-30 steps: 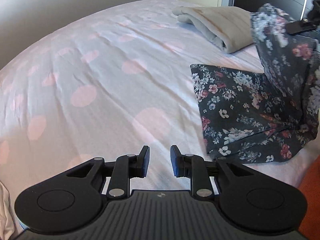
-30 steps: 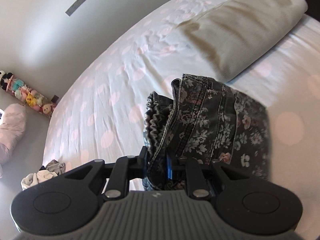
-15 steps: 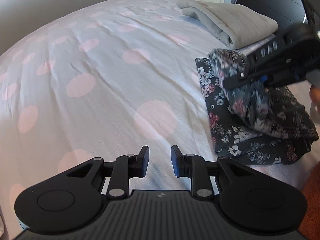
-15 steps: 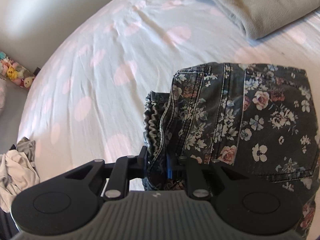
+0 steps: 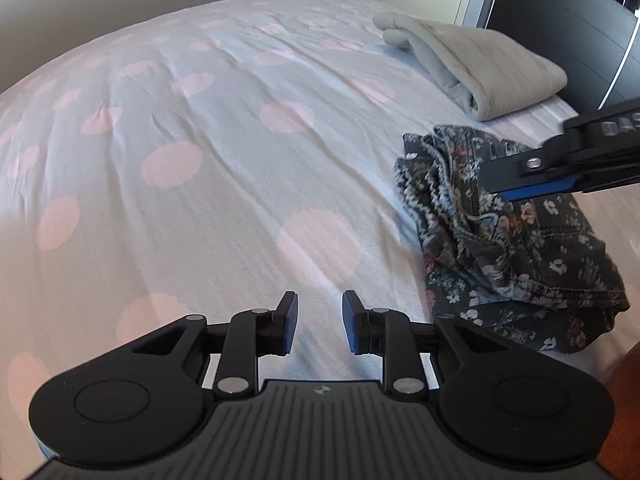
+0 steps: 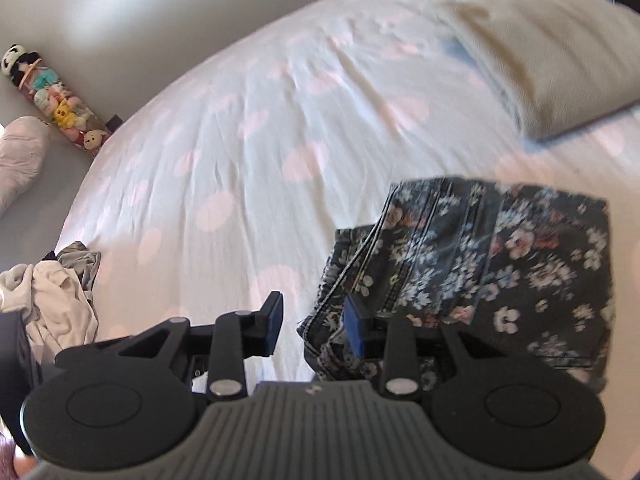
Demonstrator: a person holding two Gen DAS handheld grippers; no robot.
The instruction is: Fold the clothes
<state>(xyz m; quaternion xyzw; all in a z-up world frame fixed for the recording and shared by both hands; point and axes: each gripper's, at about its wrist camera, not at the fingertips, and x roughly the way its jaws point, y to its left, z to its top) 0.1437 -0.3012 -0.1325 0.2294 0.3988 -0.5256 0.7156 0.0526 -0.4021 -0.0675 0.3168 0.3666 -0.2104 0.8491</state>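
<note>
In the left wrist view your left gripper hangs open over the bed, one floral garment partly hidden behind your right gripper; the blurred right wrist view shows that gripper open, the garment lying folded on the bed.

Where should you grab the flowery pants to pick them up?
Probably the bunched waistband end of the flowery pants, the ruffled edge facing the open bedsheet. It stands up in thick folds, so a gripper coming from that side could pinch it. The rest lies flat. The open right gripper is already nearest that edge; the left gripper is farther off.
</note>
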